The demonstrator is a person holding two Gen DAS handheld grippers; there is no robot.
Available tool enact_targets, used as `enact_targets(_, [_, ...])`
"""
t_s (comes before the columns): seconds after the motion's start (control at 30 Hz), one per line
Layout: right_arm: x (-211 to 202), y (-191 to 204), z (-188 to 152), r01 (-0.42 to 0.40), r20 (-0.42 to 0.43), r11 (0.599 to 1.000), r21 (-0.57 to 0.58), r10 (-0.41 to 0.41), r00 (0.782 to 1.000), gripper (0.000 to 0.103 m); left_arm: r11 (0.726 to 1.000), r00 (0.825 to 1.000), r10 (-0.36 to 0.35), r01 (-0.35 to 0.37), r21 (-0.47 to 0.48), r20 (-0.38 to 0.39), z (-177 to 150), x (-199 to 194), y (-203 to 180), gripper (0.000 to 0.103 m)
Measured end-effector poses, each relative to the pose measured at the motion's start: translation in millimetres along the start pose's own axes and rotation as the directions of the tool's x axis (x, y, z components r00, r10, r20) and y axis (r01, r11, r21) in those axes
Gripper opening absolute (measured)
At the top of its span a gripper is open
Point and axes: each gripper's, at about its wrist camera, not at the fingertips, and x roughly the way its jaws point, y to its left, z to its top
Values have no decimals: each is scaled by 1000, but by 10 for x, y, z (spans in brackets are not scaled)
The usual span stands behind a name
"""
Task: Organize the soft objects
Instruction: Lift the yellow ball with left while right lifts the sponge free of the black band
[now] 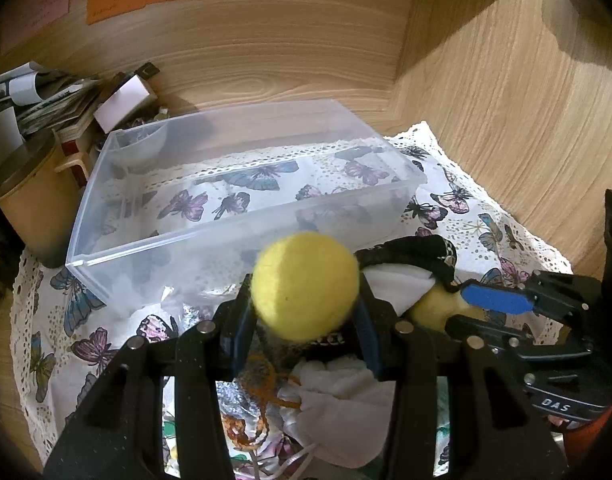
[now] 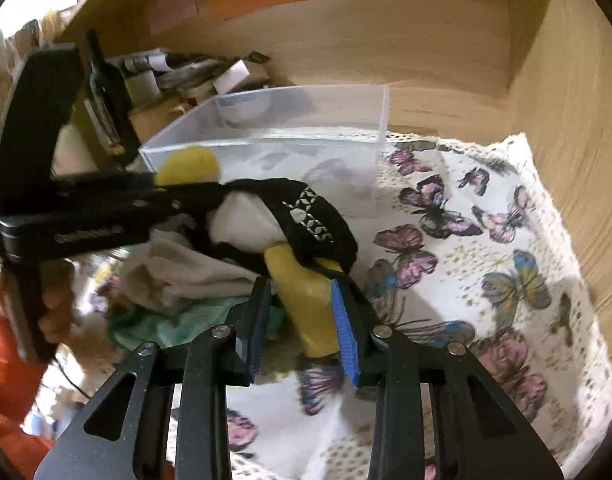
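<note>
My left gripper (image 1: 306,304) is shut on a yellow felt ball (image 1: 306,284) and holds it above the pile, just in front of the clear plastic bin (image 1: 241,236). The ball also shows in the right wrist view (image 2: 187,168), beside the bin (image 2: 265,148). My right gripper (image 2: 301,312) has its jaws around a yellow soft block (image 2: 306,304) that lies partly under a black patterned cloth (image 2: 314,220); the right pad touches it, the left stands apart. The right gripper also shows in the left wrist view (image 1: 470,308). White cloths (image 1: 338,404) and orange yarn (image 1: 261,380) lie beneath.
A butterfly-print cloth (image 2: 486,260) covers the table. Wooden walls stand behind and to the right. A tan canister (image 1: 29,200), stacked papers (image 1: 53,104) and a dark bottle (image 2: 105,96) crowd the back left. A green item (image 2: 161,324) lies in the pile.
</note>
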Motion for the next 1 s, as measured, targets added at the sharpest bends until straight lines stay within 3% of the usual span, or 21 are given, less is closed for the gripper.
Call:
enact_targets(0.1, [9, 7, 18, 31, -4, 999, -29, -31, 1000, 31, 1000, 1000, 1, -1, 5, 0, -5, 10, -7, 45])
enact_targets(0.17, [26, -14, 27, 52, -10, 998, -32, -52, 999, 40, 1000, 1000, -1, 1, 4, -3, -6, 20, 0, 45])
enact_targets(0.4, [142, -44, -17, 26, -54, 999, -25, -27, 998, 39, 1000, 1000, -4, 4, 3, -7, -2, 48, 8, 45])
enact_targets(0.5, [95, -59, -19, -21, -45, 1000, 7, 21, 999, 31, 1000, 1000, 3, -3, 5, -7, -3, 59, 13, 45])
enact_targets(0.67, [-181, 15, -4, -73, 6, 997, -9, 73, 997, 29, 1000, 1000, 7, -7, -5, -8, 3, 93, 55, 45])
enact_targets(1.0, [-814, -27, 154, -65, 147, 998, -1, 64, 987, 29, 1000, 1000, 18, -18, -8, 0, 23, 98, 93, 45])
